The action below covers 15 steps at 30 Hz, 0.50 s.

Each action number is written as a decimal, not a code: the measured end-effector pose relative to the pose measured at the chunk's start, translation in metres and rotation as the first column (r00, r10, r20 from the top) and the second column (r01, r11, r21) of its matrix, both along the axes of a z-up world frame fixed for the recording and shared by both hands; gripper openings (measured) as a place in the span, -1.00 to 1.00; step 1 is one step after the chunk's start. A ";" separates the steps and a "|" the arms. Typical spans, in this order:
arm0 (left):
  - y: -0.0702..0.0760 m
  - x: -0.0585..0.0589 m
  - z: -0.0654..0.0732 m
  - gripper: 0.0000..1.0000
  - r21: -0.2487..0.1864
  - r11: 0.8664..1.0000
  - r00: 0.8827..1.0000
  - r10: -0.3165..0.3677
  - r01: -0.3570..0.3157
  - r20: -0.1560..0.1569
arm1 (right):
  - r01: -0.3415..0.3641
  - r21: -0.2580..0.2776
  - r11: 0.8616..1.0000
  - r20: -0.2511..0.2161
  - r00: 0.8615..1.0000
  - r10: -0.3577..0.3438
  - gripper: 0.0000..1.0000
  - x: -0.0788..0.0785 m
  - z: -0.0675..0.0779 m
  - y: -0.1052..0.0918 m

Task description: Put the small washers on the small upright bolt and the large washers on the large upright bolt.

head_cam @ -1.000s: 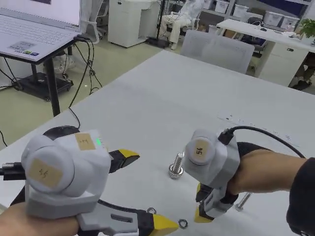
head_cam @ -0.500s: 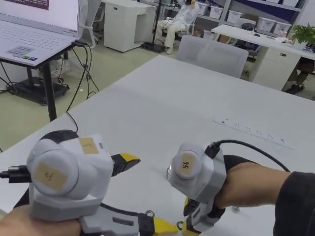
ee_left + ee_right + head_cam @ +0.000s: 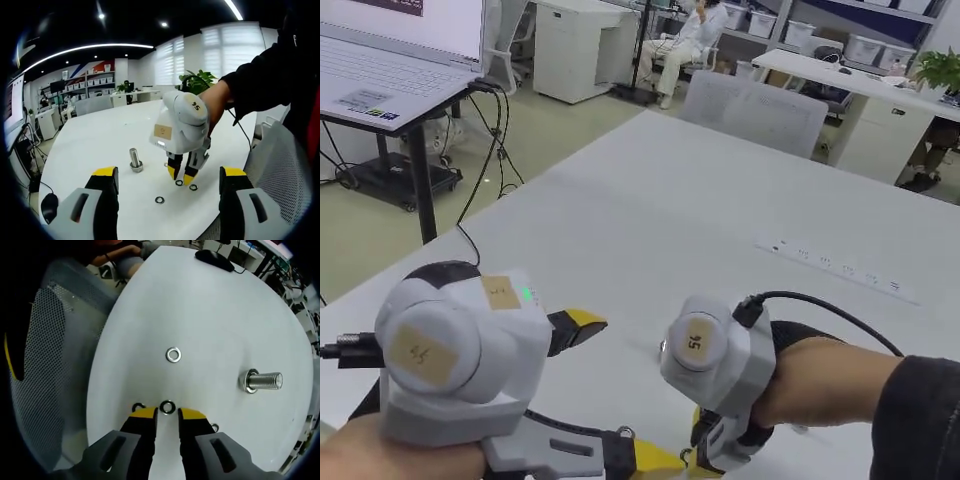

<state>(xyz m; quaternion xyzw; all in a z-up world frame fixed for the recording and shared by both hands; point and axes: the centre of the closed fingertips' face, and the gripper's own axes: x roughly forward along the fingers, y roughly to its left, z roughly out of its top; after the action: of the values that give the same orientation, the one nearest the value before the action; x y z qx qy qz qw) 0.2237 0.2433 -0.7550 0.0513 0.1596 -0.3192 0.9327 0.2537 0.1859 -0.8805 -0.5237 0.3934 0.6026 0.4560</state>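
In the right gripper view my right gripper [image 3: 168,415] points down at the white table [image 3: 210,315], its yellow jaws slightly apart. A small steel washer [image 3: 167,407] lies flat right at the gap between the tips. Another washer [image 3: 173,354] lies farther ahead, and two more peek out beside the jaws. The large bolt [image 3: 262,381] stands upright to the right with a washer around its base. In the left gripper view my left gripper [image 3: 169,174] is wide open and holds nothing. It faces the right gripper [image 3: 181,176], the bolt [image 3: 135,160] and three loose washers [image 3: 159,200].
The washers lie close to the table's near edge, with a mesh chair [image 3: 55,340] just beyond it. A black mouse [image 3: 48,207] sits near the table's left end and a power strip [image 3: 835,268] farther back. A laptop [image 3: 380,60] stands on a stand at the left.
My right gripper has moved left and down onto the washers by the near edge, and it now hides the large bolt in the head view. The left gripper stays open and has barely moved.
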 end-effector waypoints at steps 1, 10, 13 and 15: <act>0.000 0.000 0.000 0.65 0.000 1.000 1.000 0.000 0.000 0.000 | -0.002 -0.001 1.000 0.000 1.000 0.002 -0.65 0.000 0.000 0.000; -0.001 0.000 0.001 0.65 -0.002 1.000 1.000 0.001 -0.001 0.002 | -0.033 -0.014 0.999 0.022 0.999 0.033 -0.70 -0.003 0.000 0.000; -0.001 0.000 0.001 0.65 -0.003 1.000 1.000 0.000 0.000 0.003 | -0.029 -0.010 1.000 0.021 0.999 0.029 -0.70 -0.003 0.000 -0.001; -0.001 0.000 0.002 0.65 -0.001 1.000 1.000 0.001 -0.001 0.005 | -0.027 -0.009 1.000 0.021 0.999 0.027 -0.71 -0.003 0.000 -0.001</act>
<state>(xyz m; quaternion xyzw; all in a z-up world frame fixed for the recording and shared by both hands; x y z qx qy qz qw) 0.2239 0.2424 -0.7534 0.0514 0.1569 -0.3187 0.9334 0.2505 0.1851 -0.8806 -0.5374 0.3841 0.6014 0.4494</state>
